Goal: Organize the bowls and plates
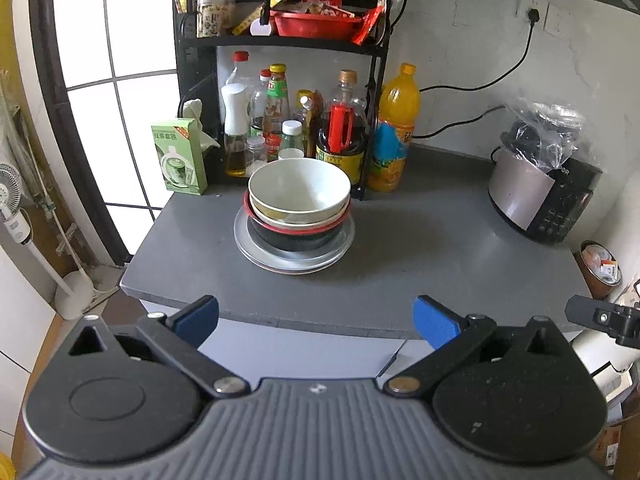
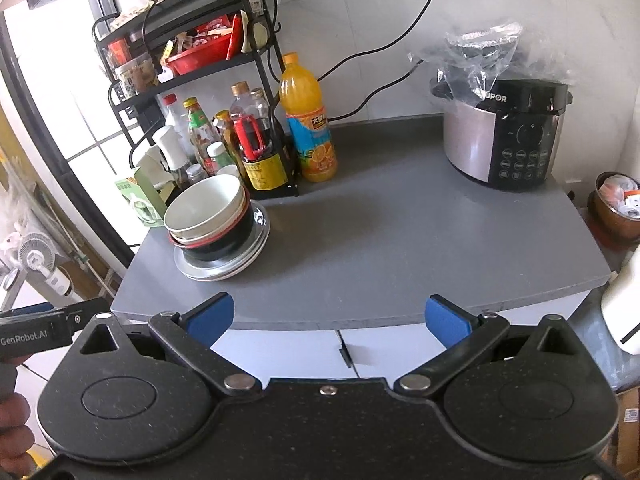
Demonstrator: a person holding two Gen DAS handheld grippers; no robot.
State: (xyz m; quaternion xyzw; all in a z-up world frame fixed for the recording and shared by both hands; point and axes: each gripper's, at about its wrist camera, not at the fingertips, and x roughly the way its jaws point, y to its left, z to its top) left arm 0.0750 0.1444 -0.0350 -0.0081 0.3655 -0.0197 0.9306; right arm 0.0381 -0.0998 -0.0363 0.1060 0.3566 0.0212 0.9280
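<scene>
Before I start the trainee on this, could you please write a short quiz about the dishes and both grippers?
1. True or false: the top bowl holds food.
2. What stands under the bowls? A) tray B) plates C) bare counter
3. What state are the left gripper and right gripper in?

Key: 1 false, it looks empty. 2 B. 3 Both open, holding nothing, short of the counter.

bowls (image 1: 299, 191) nested upright atop stacked plates (image 1: 295, 258) on countertop (image 1: 420, 248).
</scene>
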